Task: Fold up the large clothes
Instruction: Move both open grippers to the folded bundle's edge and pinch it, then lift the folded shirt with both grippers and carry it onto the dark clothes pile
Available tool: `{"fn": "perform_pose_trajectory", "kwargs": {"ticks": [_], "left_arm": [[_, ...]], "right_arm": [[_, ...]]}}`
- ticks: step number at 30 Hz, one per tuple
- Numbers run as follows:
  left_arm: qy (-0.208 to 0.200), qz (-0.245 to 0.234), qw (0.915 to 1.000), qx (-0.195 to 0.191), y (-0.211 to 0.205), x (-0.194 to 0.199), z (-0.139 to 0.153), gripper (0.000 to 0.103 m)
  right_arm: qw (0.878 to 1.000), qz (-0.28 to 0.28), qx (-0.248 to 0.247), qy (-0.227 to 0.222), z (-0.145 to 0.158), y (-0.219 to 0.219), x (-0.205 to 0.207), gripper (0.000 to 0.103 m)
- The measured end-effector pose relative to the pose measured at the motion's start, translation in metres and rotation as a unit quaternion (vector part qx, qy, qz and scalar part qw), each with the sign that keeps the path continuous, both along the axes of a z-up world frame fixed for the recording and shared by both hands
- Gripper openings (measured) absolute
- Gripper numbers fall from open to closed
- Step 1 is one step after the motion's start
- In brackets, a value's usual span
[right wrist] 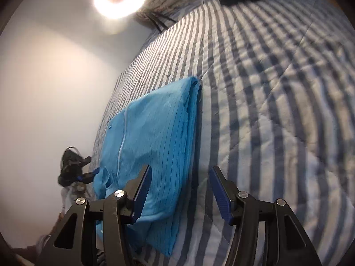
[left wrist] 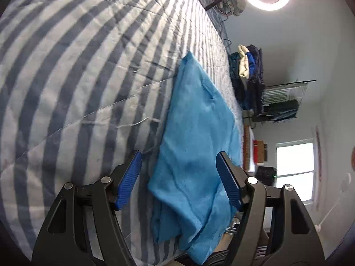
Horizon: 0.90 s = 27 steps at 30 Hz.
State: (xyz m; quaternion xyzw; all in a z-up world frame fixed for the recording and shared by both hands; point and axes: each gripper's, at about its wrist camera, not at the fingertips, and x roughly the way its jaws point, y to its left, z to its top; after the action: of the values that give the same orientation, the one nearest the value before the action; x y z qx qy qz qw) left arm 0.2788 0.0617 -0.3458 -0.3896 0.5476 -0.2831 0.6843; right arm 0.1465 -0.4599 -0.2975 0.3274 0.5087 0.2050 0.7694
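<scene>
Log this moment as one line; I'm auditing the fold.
blue garment: folded, flat on striped bedspread | left gripper: open, empty | right gripper: open, empty

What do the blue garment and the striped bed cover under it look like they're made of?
Blue garment: thin woven fabric, probably a cotton or synthetic blend; matte, with fine dark pinstripes, a zip and crisp folded edges. Striped bed cover: quilted padded textile, likely cotton; soft puckers and stitched lines cross its grey and white stripes.

A bright blue garment [right wrist: 153, 137], folded apparently in layers, lies flat near the striped bedspread's [right wrist: 266, 110] edge.
</scene>
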Motion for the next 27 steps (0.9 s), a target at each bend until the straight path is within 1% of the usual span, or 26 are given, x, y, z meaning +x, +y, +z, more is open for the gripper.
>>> {"fn": "perform_pose_trajectory", "kwargs": {"ticks": [2,6,8,11,13,14,16,17,18,19,21,23,26,27], "left_arm": [[0.005,-0.011,0.9999,-0.002,-0.002,0.004,-0.002,0.071],[0.003,-0.033,0.9995,0.000,-0.010,0.017,0.000,0.071],[-0.002,-0.046,0.9989,0.011,-0.024,0.024,0.003,0.071],[-0.012,-0.066,0.9973,0.030,-0.045,0.033,0.007,0.069],[-0.023,-0.073,0.9960,0.045,-0.057,0.035,0.011,0.063],[-0.025,-0.075,0.9954,0.054,-0.062,0.036,0.011,0.059],[-0.026,-0.073,0.9943,0.074,-0.067,0.034,0.011,0.038],[-0.025,-0.073,0.9940,0.077,-0.068,0.033,0.010,0.034],[-0.026,-0.071,0.9935,0.085,-0.070,0.032,0.010,0.027],[-0.031,-0.071,0.9925,0.094,-0.073,0.030,0.012,0.022],[-0.045,-0.072,0.9897,0.115,-0.078,0.025,0.018,0.018],[-0.056,-0.073,0.9870,0.132,-0.086,0.024,0.024,0.015],[-0.080,-0.074,0.9806,0.163,-0.097,0.017,0.038,0.012],[-0.087,-0.074,0.9785,0.172,-0.100,0.015,0.043,0.010]], "right_arm": [[1.000,-0.002,0.019,0.002,-0.006,0.000,0.003,0.057],[0.999,0.007,0.054,-0.001,-0.011,-0.002,0.005,0.052],[0.997,0.014,0.070,0.000,-0.015,0.000,0.011,0.048],[0.996,0.025,0.082,-0.003,-0.016,0.007,0.018,0.043],[0.996,0.032,0.082,0.001,-0.017,0.014,0.023,0.040],[0.996,0.036,0.079,0.000,-0.016,0.018,0.025,0.040],[0.997,0.043,0.061,-0.002,-0.012,0.027,0.026,0.038],[0.997,0.045,0.056,-0.002,-0.011,0.029,0.027,0.036],[0.998,0.047,0.052,-0.002,-0.010,0.031,0.025,0.030],[0.998,0.050,0.042,-0.003,-0.007,0.035,0.023,0.027],[0.998,0.054,0.017,-0.013,0.002,0.044,0.020,0.020],[0.998,0.057,-0.007,-0.019,0.011,0.053,0.019,0.016],[0.997,0.060,-0.052,-0.024,0.023,0.066,0.020,0.011],[0.995,0.063,-0.073,-0.028,0.029,0.073,0.018,0.009]]}}
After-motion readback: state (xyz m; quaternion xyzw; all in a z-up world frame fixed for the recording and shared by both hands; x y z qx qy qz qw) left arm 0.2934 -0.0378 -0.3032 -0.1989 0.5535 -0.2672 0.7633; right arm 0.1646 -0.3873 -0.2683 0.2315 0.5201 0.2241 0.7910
